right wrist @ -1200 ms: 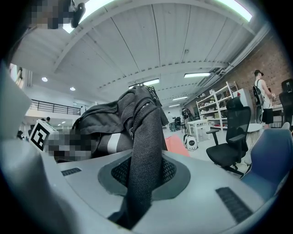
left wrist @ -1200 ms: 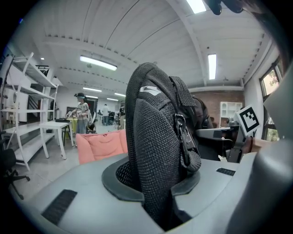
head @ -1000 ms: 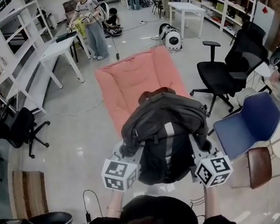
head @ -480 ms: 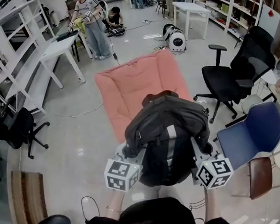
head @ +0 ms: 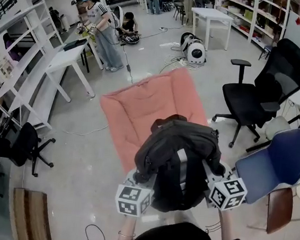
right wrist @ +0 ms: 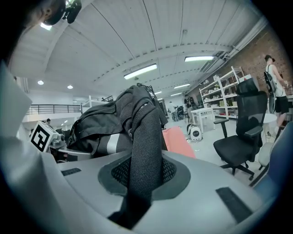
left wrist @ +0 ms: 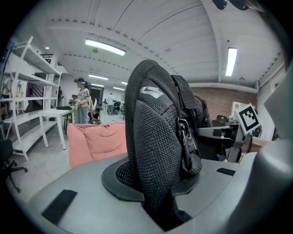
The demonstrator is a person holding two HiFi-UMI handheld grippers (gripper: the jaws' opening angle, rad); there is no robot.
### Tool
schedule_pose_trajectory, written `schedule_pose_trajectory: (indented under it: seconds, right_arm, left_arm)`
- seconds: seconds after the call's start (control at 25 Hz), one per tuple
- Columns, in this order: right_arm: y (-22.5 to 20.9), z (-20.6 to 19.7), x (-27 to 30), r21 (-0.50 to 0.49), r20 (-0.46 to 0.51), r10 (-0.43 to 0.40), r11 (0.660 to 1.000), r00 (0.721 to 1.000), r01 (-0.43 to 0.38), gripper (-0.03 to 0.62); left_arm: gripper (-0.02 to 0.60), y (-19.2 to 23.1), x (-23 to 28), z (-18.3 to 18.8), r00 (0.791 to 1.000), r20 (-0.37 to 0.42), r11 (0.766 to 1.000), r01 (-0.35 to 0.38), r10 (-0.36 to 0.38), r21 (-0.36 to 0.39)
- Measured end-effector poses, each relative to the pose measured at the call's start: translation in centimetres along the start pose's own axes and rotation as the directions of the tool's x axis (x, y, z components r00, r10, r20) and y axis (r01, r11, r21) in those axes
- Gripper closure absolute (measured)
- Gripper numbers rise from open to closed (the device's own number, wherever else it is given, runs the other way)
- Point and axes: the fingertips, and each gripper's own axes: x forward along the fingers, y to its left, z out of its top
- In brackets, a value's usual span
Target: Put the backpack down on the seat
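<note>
Left gripper (left wrist: 155, 205): you have it clamped tight on 1 mesh strap (left wrist: 155, 137) of the backpack (head: 180, 162).
Right gripper (right wrist: 135, 201): pinches the other strap (right wrist: 146, 146), so your 2 grips keep it level.
Backpack: up in the air, near the front edge of the pink seat (head: 141, 105), not on it yet.

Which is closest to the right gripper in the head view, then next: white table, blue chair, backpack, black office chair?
1. backpack, its strap clamped in the right gripper.
2. blue chair, just to its right.
3. black office chair, ahead and right.
4. white table, far at the back.
</note>
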Motion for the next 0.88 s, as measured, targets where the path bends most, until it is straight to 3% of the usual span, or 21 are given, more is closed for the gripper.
schedule_pose_trajectory:
  seconds: [0.48, 0.88]
  right_arm:
    - [-5.9, 2.6, 9.5, -0.012, -0.052, 0.131, 0.991, 0.99, -0.132, 0.526]
    - [-9.6, 0.7, 17.4, 0.059, -0.108, 0.163, 0.986, 0.981, -0.157, 0.526]
  left_arm:
    - [0.472, 3.4, 8.2, 2.9, 0.994, -0.014, 0.991, -0.112, 0.112, -0.068]
    - [0.472, 8.0, 15.1, 2.0, 0.989, -0.082, 0.987, -0.127, 0.119, -0.097]
